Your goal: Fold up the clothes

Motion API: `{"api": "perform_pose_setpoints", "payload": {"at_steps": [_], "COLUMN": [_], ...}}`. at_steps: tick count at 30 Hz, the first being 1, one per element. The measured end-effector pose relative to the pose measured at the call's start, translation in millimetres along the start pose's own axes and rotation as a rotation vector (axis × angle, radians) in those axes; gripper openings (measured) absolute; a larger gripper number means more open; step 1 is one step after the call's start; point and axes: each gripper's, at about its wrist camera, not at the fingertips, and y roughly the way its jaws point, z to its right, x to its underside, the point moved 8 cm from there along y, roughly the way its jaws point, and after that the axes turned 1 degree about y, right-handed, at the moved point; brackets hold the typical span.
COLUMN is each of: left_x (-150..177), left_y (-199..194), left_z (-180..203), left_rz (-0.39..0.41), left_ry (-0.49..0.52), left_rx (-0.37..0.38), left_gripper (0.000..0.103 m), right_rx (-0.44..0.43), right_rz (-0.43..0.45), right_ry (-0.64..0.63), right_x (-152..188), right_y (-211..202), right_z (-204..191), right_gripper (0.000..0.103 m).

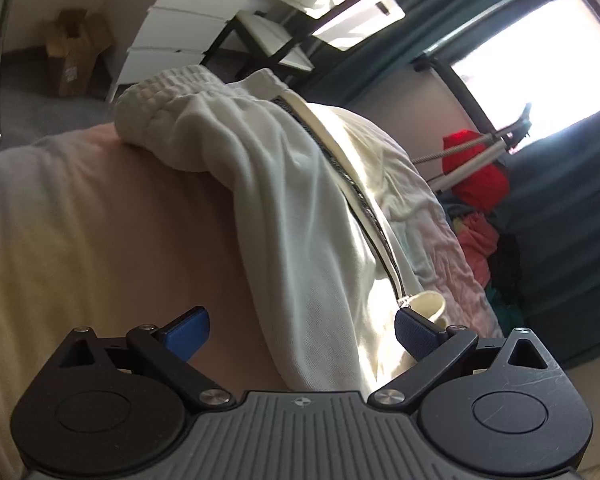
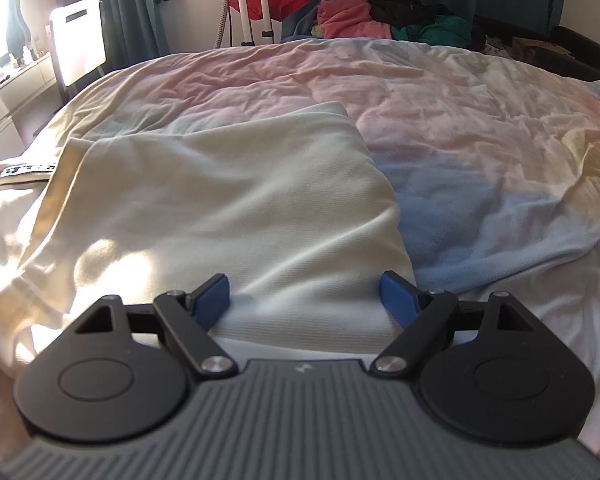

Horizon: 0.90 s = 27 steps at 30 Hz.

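Both claws were wide open, my left claw [image 1: 302, 332] and right claw [image 2: 306, 298] gripping nothing. Cream trousers [image 2: 228, 200] lay half folded on the bed [image 2: 480, 128] (waistband beyond my left claw). Best pinch both layers together, then smooth.

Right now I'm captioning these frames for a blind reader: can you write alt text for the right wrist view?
The right gripper hovers open, blue pads apart, over a cream garment lying partly folded on a bed with a pastel pink and blue duvet. Beyond the bed lie a pile of colourful clothes and teal curtains.
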Motion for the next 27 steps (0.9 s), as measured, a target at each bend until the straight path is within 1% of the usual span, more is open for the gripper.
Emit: {"api": "perform_pose_setpoints", "payload": {"at_steps": [3, 5, 6, 7, 9, 10, 11, 12, 14, 17, 18, 19, 20, 21, 22, 25, 26, 27], "left_x": [-14.6, -26.0, -32.0, -39.0, -55.8, -64.2, -72.6, -80.5, -89.3, -92.4, -93.5, -94.8, -96.1, -96.9, -97.5, -97.3, -97.5, -96.5], "left_y": [23.9, 38.9, 45.9, 51.9, 58.8, 61.2, 62.4, 63.3, 64.2, 65.5, 65.9, 65.7, 63.7, 60.5, 57.5, 52.4, 52.9, 51.4], "left_z": [-16.5, -25.4, -29.3, -33.1, -37.6, -39.6, -42.1, -45.7, -54.6, -52.9, -52.3, -49.8, -43.1, -36.1, -29.5, 2.4, 15.8, 27.5], "left_rz": [-0.073, -0.109, -0.122, -0.128, -0.109, -0.096, -0.080, -0.059, -0.027, 0.001, 0.010, 0.022, 0.043, 0.069, 0.097, 0.192, 0.223, 0.253], "left_ry": [-0.110, -0.185, -0.222, -0.250, -0.245, -0.232, -0.212, -0.199, -0.197, -0.144, -0.126, -0.099, -0.054, -0.009, 0.037, 0.190, 0.240, 0.286], "left_rx": [-0.015, -0.005, 0.005, 0.011, 0.010, 0.002, -0.014, -0.032, -0.042, -0.050, -0.052, -0.053, -0.053, -0.058, -0.071, -0.108, -0.116, -0.125], "left_gripper": [0.098, 0.094, 0.090, 0.089, 0.089, 0.087, 0.084, 0.077, 0.072, 0.058, 0.047, 0.034, 0.027, 0.020, 0.017, 0.014, 0.013, 0.012], "right_rx": [0.002, 0.004, 0.006, 0.008, 0.013, 0.015, 0.017, 0.019, 0.025, 0.021, 0.011, -0.003, -0.022, -0.031, -0.039, -0.023, -0.016, -0.014], "right_rz": [0.002, 0.003, 0.004, 0.004, 0.005, 0.006, 0.008, 0.010, 0.024, 0.100, 0.122, 0.140, 0.147, 0.125, 0.101, -0.013, -0.001, 0.003], "right_ry": [0.000, -0.001, -0.003, -0.004, -0.008, -0.009, -0.009, -0.008, -0.007, -0.023, -0.032, -0.039, -0.049, -0.069, -0.091, -0.152, -0.163, -0.169], "right_x": [0.4, 0.4, 0.5, 0.7, 0.8, 0.7, 0.4, 0.1, -2.4, -12.1, -14.9, -16.5, -16.0, -11.7, -7.0, 17.5, 18.9, 17.5], "right_y": [-1.4, -2.1, -2.2, -2.2, -2.2, -2.3, -2.7, -3.2, -6.9, -24.3, -30.3, -35.5, -38.1, -34.5, -30.5, -1.5, 1.4, 2.4], "right_z": [0.7, 0.9, 0.7, 0.5, 0.1, -0.2, -0.3, -0.3, -0.8, -7.6, -11.6, -16.2, -21.9, -27.3, -32.6, -43.4, -45.2, -46.8], "right_gripper": [0.084, 0.084, 0.084, 0.084, 0.084, 0.084, 0.084, 0.084, 0.084, 0.084, 0.084, 0.084, 0.084, 0.084, 0.084, 0.086, 0.088, 0.089]}}
